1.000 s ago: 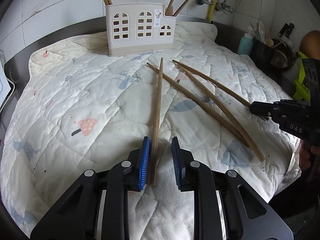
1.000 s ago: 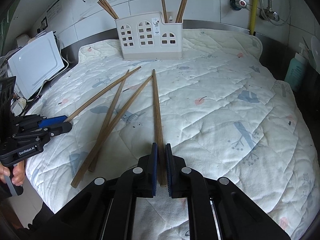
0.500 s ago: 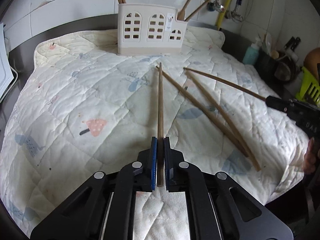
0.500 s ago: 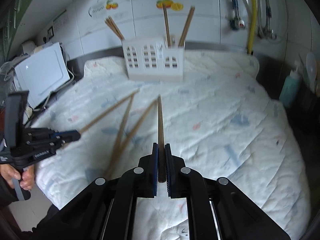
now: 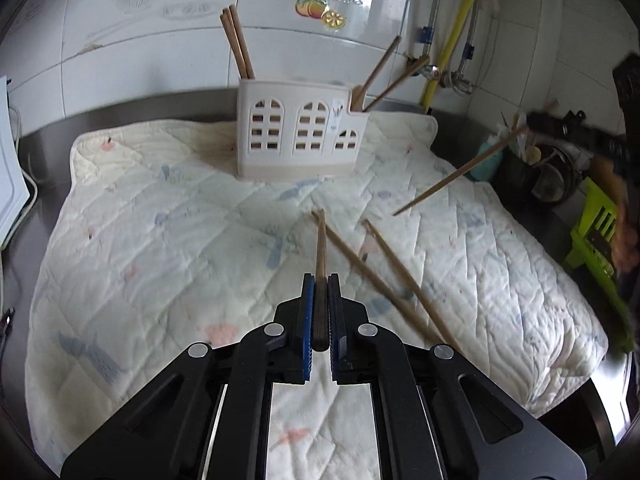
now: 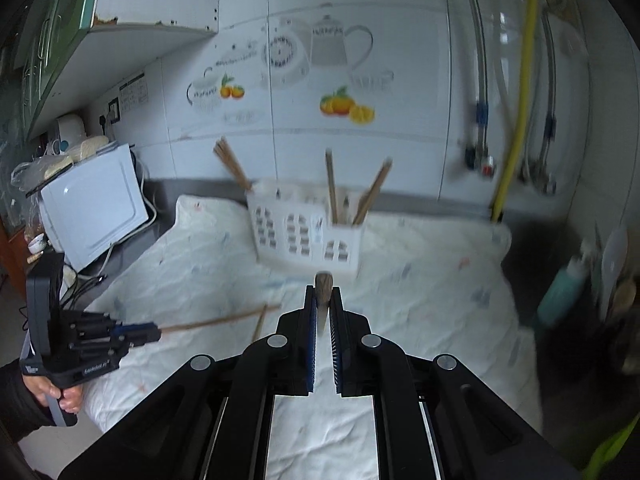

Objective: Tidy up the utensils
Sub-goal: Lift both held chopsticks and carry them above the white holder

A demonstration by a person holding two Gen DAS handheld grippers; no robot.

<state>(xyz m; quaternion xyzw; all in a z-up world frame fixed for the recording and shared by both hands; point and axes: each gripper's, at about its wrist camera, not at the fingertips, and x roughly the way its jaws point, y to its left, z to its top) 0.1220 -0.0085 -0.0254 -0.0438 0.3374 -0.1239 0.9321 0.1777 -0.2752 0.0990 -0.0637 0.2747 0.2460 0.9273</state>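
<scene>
Each gripper clamps one brown chopstick, lifted off the quilt.
Left gripper [image 5: 320, 312] and right gripper [image 6: 323, 312] fingers pinch sticks; two chopsticks [image 5: 384, 280] lie mid-quilt [image 5: 160, 240], white holder [image 5: 300, 136] at the counter's back edge.

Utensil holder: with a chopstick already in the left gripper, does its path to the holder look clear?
Probably yes. The left gripper is shut on a chopstick aimed toward the holder, with only bare quilt between; the two loose chopsticks lie off to the right.

White tiled wall [image 6: 400, 60] with fruit decals, yellow pipe [image 6: 516, 112], green cabinet [image 6: 48, 40], white appliance [image 6: 92, 216]
</scene>
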